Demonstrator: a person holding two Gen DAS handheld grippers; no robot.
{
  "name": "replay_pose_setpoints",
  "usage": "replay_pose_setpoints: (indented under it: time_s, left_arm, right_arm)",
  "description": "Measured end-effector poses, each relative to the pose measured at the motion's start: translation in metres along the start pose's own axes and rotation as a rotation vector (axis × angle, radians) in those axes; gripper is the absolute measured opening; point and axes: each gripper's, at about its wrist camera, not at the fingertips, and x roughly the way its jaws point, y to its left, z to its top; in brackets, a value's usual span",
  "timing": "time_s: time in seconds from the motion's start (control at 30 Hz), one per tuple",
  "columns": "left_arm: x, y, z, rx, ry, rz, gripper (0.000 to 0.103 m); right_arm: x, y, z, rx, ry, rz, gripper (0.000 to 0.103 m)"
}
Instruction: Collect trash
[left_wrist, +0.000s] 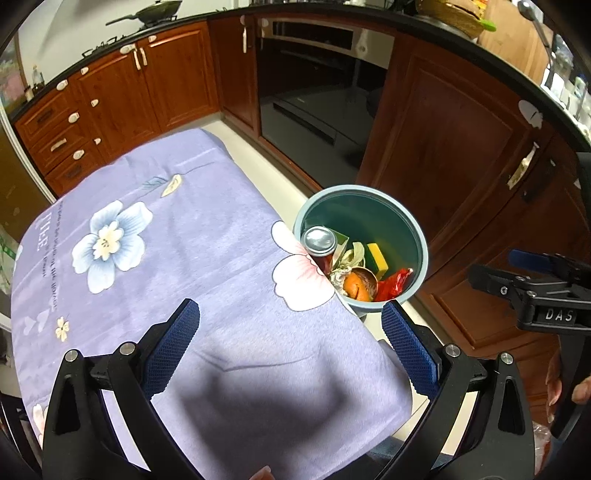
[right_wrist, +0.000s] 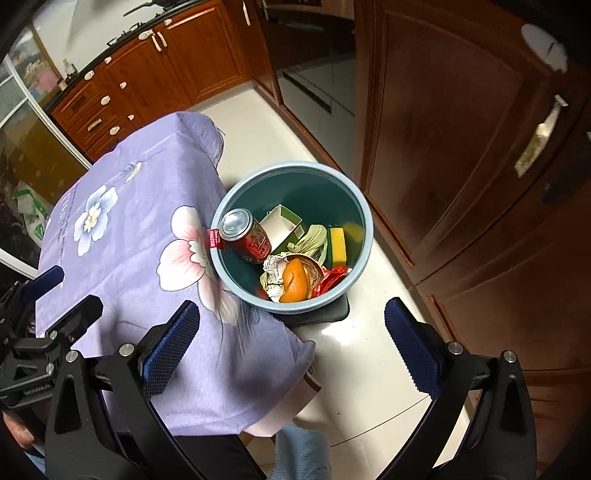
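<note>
A blue round bin (left_wrist: 421, 236) (right_wrist: 364, 210) stands on the floor at the right edge of the table. It holds a red can (right_wrist: 247, 236) (left_wrist: 319, 245), an orange peel (right_wrist: 295, 282) (left_wrist: 356, 288), a yellow sponge (right_wrist: 338, 245) (left_wrist: 377, 256), a small box (right_wrist: 280, 225), crumpled paper (right_wrist: 273, 267) and a red wrapper (right_wrist: 332, 277) (left_wrist: 395, 284). My left gripper (left_wrist: 291, 332) is open and empty above the table. My right gripper (right_wrist: 291, 332) is open and empty above the table's corner, just short of the bin.
The table carries a purple flowered cloth (left_wrist: 177, 258) (right_wrist: 133, 229). Wooden cabinets (left_wrist: 454, 147) (right_wrist: 461, 147) stand close behind the bin, with an oven (left_wrist: 314, 92) further back. Pale floor (right_wrist: 369, 350) lies around the bin.
</note>
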Motion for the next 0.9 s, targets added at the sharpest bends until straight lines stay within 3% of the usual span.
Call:
replay_pose_setpoints:
  time_s: [0.17,0.9]
  left_arm:
    - [-0.016,-0.001,-0.010,0.013,-0.023,0.011,0.099]
    - [-0.043,0.010,-0.043,-0.001,-0.053,0.030,0.099]
  right_arm:
    - [-0.017,0.009,-0.015,-0.028,-0.025,-0.049,0.096]
    - [-0.031,0.042,-0.040,-0.077,-0.030,-0.064,0.096]
